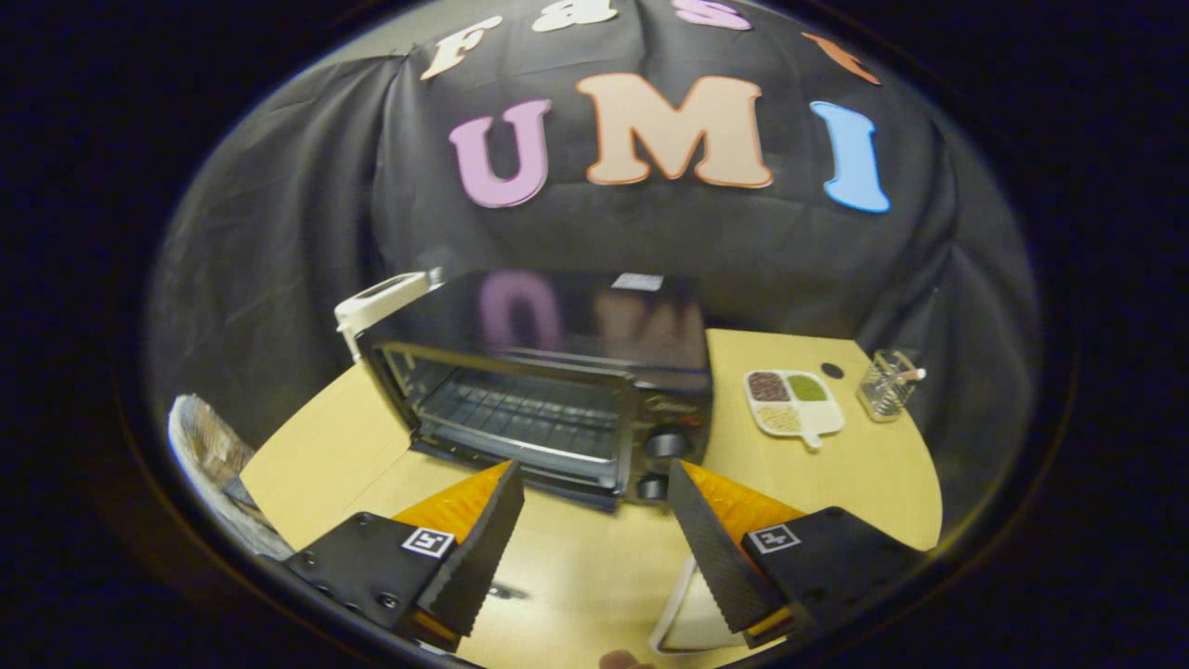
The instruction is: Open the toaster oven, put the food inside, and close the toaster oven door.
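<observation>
We see the gripper (594, 506) spread wide, gripping nothing, low in the frame; the toaster oven (548, 390) sits mid-frame just beyond its fingers (door seemingly closed), a divided dish (792, 401) to its right

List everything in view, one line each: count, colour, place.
toaster oven: 1, black, on the table just beyond the fingers, rack visible inside
white handle: 1, white, at the oven's upper corner; what it belongs to I cannot tell
divided plate: 1, white, three fillings (dark, green, pale), on the table beside the oven's knob side
glass cup: 1, clear, beyond the divided plate near the table's edge
white item: 1, white, on the table beside one finger, partly hidden
table: 1, light wood, under everything
gripper: 1, fingers spread wide, nothing between them, short of the oven front
</observation>
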Action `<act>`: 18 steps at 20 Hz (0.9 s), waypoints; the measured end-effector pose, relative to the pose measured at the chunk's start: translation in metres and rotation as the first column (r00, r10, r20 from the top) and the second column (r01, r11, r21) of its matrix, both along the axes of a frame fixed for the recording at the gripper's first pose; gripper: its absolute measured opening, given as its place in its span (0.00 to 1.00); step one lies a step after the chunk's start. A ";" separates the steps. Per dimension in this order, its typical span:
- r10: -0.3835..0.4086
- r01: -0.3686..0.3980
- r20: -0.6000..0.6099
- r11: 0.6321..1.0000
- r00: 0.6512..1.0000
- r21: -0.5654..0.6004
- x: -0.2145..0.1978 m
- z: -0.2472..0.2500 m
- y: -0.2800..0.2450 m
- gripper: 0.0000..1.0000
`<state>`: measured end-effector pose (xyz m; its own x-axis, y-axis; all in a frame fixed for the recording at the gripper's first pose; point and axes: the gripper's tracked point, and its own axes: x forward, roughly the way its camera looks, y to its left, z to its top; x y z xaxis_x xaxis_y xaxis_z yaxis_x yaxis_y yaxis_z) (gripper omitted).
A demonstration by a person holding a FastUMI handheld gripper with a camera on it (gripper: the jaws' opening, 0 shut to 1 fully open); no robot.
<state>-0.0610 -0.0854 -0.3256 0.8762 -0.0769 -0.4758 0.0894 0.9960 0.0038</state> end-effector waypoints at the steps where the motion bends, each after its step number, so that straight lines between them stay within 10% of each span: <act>1: -0.034 0.034 0.011 0.999 0.999 -0.008 -0.001 0.004 -0.018 0.98; 18: -0.297 0.311 -0.164 0.948 0.941 0.070 -0.108 -0.065 -0.151 0.98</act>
<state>-0.1690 -0.2359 -0.3905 0.7365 -0.2773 -0.6170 0.3947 0.9169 0.0591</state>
